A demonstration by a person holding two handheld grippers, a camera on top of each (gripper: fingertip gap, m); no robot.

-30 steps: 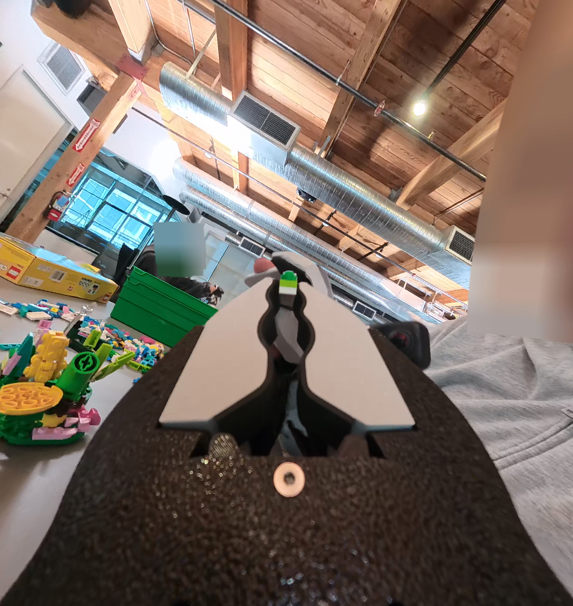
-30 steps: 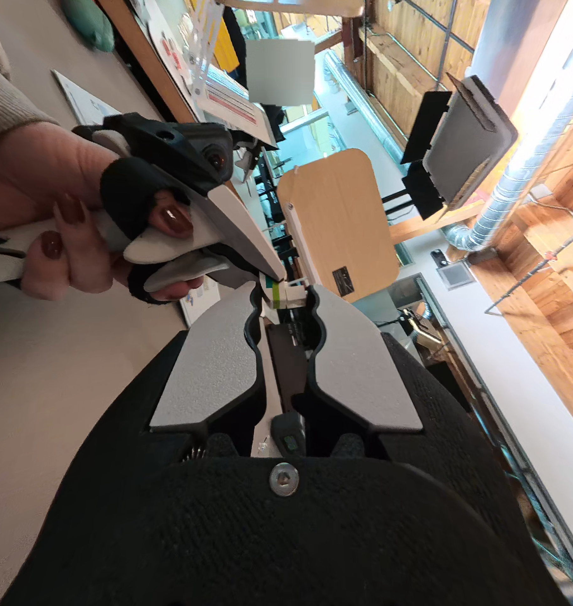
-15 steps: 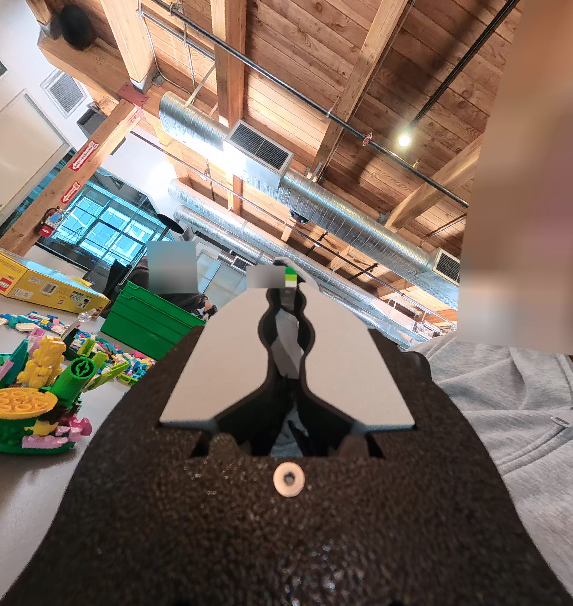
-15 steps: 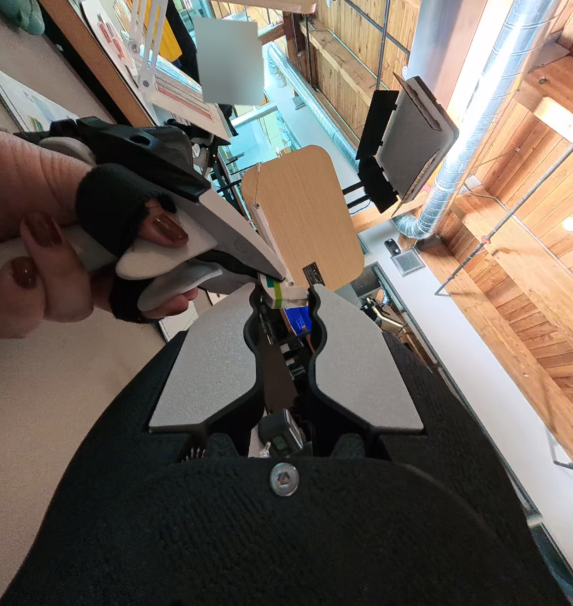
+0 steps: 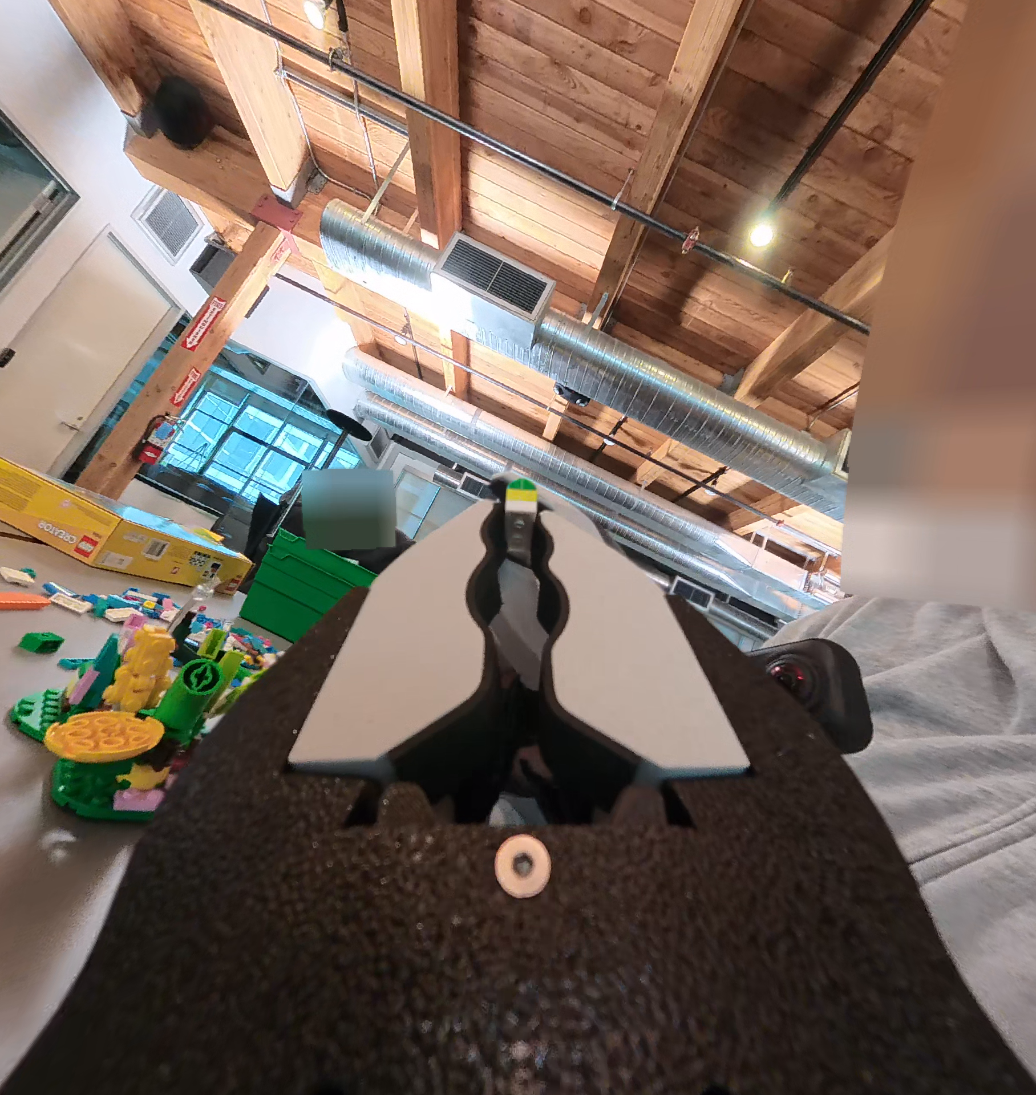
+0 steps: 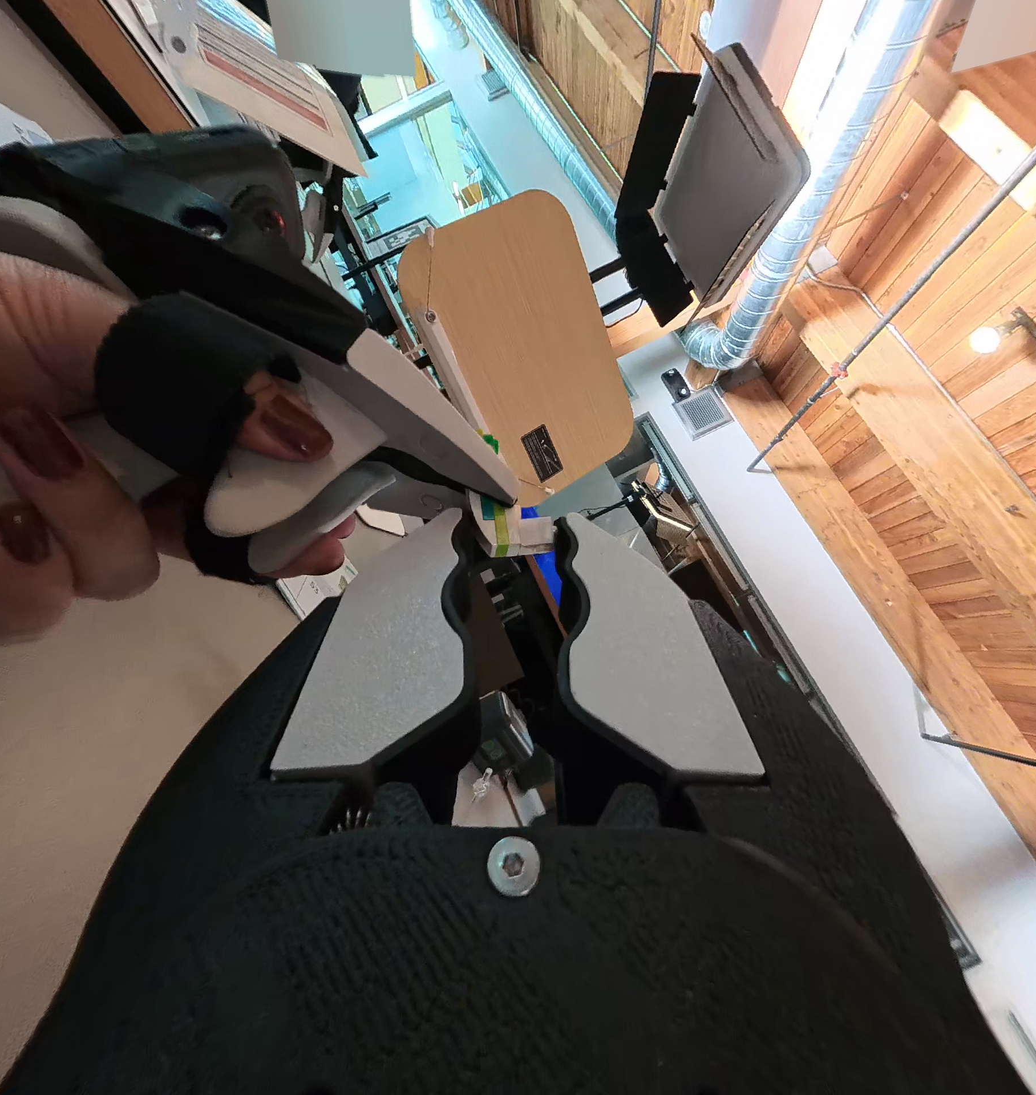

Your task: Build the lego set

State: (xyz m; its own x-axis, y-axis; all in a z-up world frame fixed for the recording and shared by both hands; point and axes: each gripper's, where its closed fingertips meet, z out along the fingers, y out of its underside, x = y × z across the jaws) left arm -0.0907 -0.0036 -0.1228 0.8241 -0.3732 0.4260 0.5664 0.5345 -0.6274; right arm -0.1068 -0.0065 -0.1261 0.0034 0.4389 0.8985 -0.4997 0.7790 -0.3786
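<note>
Two tools meet on one small stack of bricks, and I read each view in turn. From the left wrist view, my left tool [image 5: 520, 503] sits at frame centre, tilted up toward the wooden ceiling, its fingers nearly together and pinching a small stack of bricks [image 5: 519, 496], green over yellow over white, at the very tips. At lower left, a built brick flower model [image 5: 112, 729] stands on the grey worktop [image 5: 6, 889], with loose bricks scattered behind it, a yellow box [image 5: 89, 533] and a green bin [image 5: 302, 586] farther back. From the right wrist view, my right tool [image 6: 512, 530] is spread partway, and the white end of that same stack [image 6: 533, 533] lies between its fingertips; the right fingertip seems to touch it, though I cannot tell whether both pads press. My left hand [image 6: 47, 474] shows at left, squeezing its tool. As for progress, the flower model looks partly built, with many loose pieces not yet used.
</note>
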